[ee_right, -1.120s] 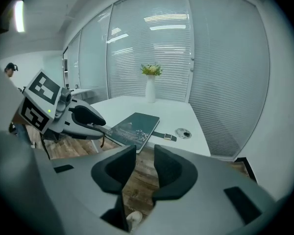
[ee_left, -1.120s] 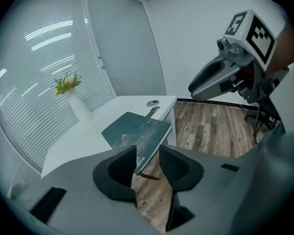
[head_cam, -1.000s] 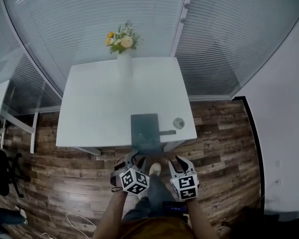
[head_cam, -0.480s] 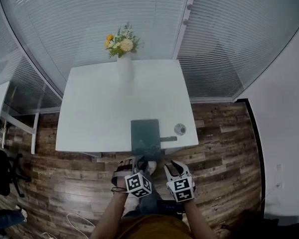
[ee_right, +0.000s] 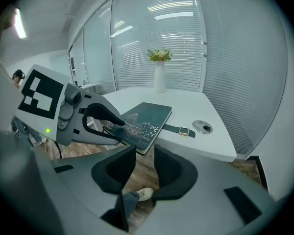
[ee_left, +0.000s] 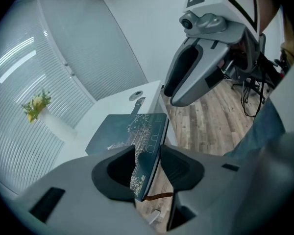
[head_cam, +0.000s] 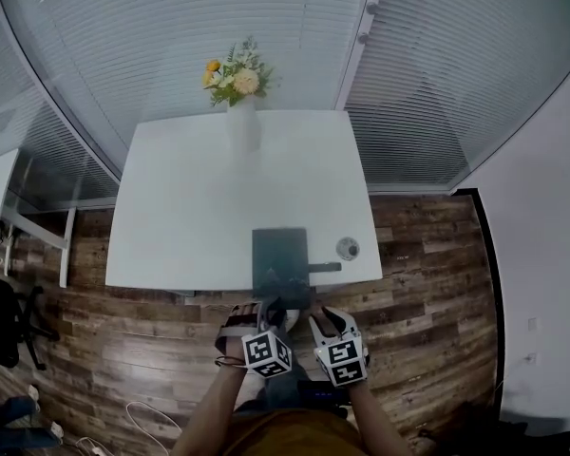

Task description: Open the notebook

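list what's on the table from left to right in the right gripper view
notebook → strap → disc; the vase stands behind, level with the notebook, so it has no clear place

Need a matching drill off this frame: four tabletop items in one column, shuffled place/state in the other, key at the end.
Items:
1. dark teal patterned notebook
2. white vase of yellow flowers
3. round silver disc
4. dark strap with metal buckle

Places/states:
A. middle of the far edge of the white table
B. lying flat, sticking out from the notebook's right side
C. closed, at the near edge
D. by the near right corner, just beyond the strap

Pairs: 1-C; 2-A; 3-D; 4-B
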